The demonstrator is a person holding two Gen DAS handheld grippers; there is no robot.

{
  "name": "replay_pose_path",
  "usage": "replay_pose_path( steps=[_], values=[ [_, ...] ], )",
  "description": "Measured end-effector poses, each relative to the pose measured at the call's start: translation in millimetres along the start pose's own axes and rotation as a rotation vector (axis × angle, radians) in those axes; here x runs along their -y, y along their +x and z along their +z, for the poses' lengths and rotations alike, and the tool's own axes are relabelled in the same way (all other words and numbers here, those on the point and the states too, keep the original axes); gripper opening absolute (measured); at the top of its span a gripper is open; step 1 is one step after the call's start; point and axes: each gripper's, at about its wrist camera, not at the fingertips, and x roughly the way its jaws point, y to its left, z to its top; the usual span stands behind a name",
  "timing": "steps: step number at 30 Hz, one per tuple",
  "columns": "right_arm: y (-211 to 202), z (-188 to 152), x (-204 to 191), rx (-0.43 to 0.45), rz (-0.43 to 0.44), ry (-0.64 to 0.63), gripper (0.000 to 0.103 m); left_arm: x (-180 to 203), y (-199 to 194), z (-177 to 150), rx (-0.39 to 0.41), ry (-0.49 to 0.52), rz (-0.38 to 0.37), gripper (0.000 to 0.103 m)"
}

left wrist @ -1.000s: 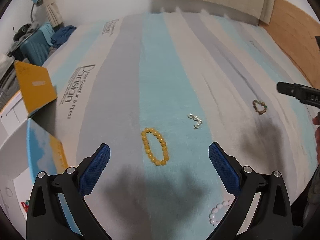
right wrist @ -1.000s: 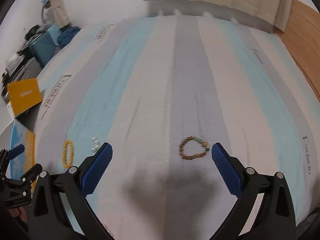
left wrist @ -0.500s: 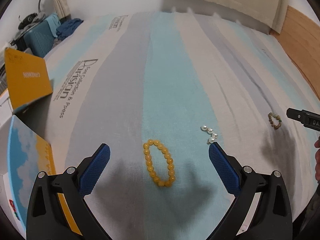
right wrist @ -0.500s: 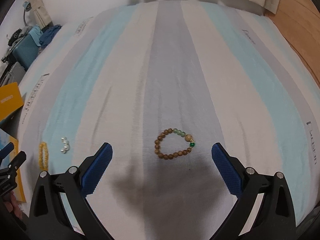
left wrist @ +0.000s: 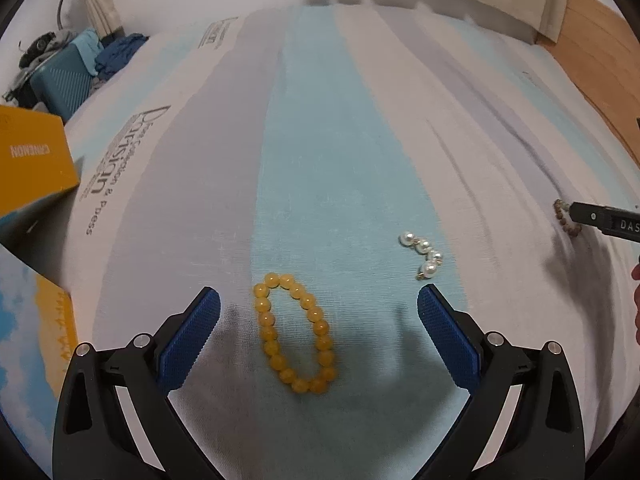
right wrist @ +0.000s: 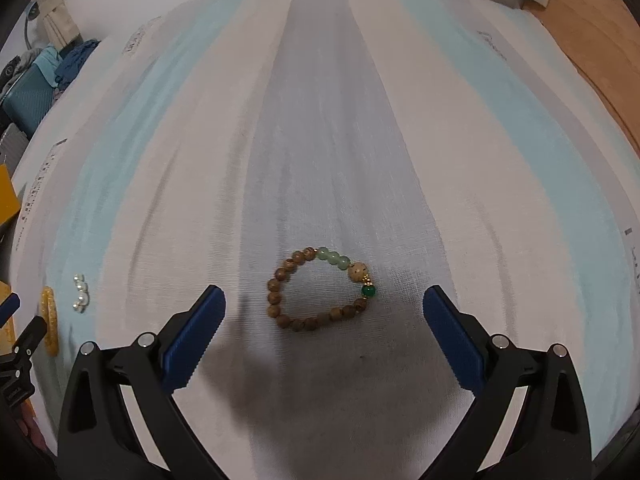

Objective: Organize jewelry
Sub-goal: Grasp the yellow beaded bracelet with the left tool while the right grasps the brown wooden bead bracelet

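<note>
A yellow bead bracelet (left wrist: pixel 295 334) lies flat on the striped bedsheet (left wrist: pixel 340 128), between the blue pads of my open left gripper (left wrist: pixel 319 314). A short string of pearls (left wrist: pixel 422 252) lies just beyond the right pad. In the right wrist view a brown wooden bead bracelet (right wrist: pixel 320 290) with green beads rests on the sheet between the pads of my open right gripper (right wrist: pixel 324 312). The pearls (right wrist: pixel 81 292) and the yellow bracelet (right wrist: pixel 50 320) show at its far left. The right gripper's finger (left wrist: pixel 604 222) enters the left wrist view at the right edge, covering part of the brown bracelet (left wrist: pixel 562 216).
An open yellow box lid (left wrist: pixel 32 160) and a blue-and-yellow box (left wrist: pixel 28 320) stand at the left of the bed. A teal suitcase (left wrist: pixel 60 80) with clothes is behind them. A wooden floor (left wrist: pixel 600 40) runs along the right side.
Both grippers have come lower and closer to the sheet. The yellow bracelet now lies between the left pads, the brown bracelet between the right pads. Both remain open.
</note>
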Motion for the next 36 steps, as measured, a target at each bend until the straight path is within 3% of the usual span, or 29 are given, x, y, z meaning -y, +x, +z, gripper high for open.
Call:
replay_pose_path(
  steps=[18, 31, 36],
  values=[
    [28.8, 6.2, -7.9, -0.035, 0.004, 0.01, 0.09, -5.4, 38.1, -6.1, -0.073, -0.021, -0.034, 0.097],
    [27.3, 0.7, -10.2, -0.052, 0.009, 0.01, 0.054, -10.5, 39.7, -7.5, -0.073, -0.014, -0.004, 0.095],
    [23.2, -3.1, -7.1, -0.051, 0.013, 0.015, 0.042, -12.7, 37.3, -8.6, -0.079, -0.023, -0.029, 0.076]
  ],
)
